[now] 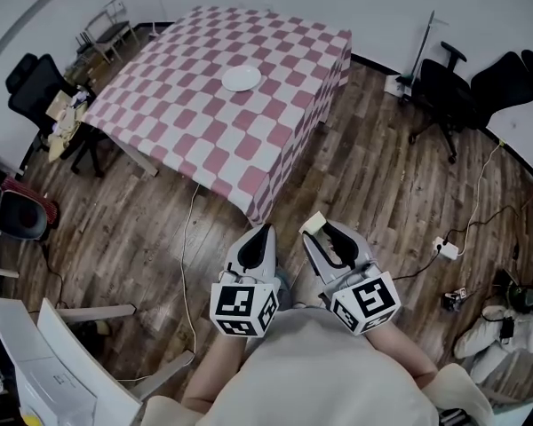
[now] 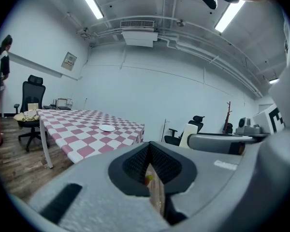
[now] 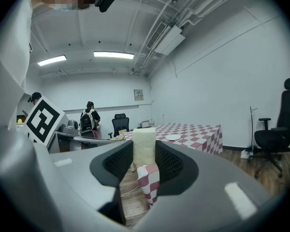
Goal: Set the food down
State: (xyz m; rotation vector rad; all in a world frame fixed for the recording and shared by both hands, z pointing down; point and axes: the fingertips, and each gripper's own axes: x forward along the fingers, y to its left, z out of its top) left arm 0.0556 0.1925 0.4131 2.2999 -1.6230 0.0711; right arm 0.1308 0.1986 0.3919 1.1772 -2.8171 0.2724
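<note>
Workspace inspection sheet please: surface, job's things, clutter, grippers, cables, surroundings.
Surface: table with checked cloth, away from both grippers.
Job's things: pale food block in right gripper; white plate mid-table.
Clutter: nothing seen on the table besides the plate.
Grippers: left gripper jaws together; right shut on the food block.
Cables: white cable and power strip on the wooden floor.
Surroundings: black office chairs by the walls.

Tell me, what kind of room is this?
Probably an office or lab workroom: a table with a checkered cloth and a white plate, black office chairs along the walls, and cables across the wooden floor.
</note>
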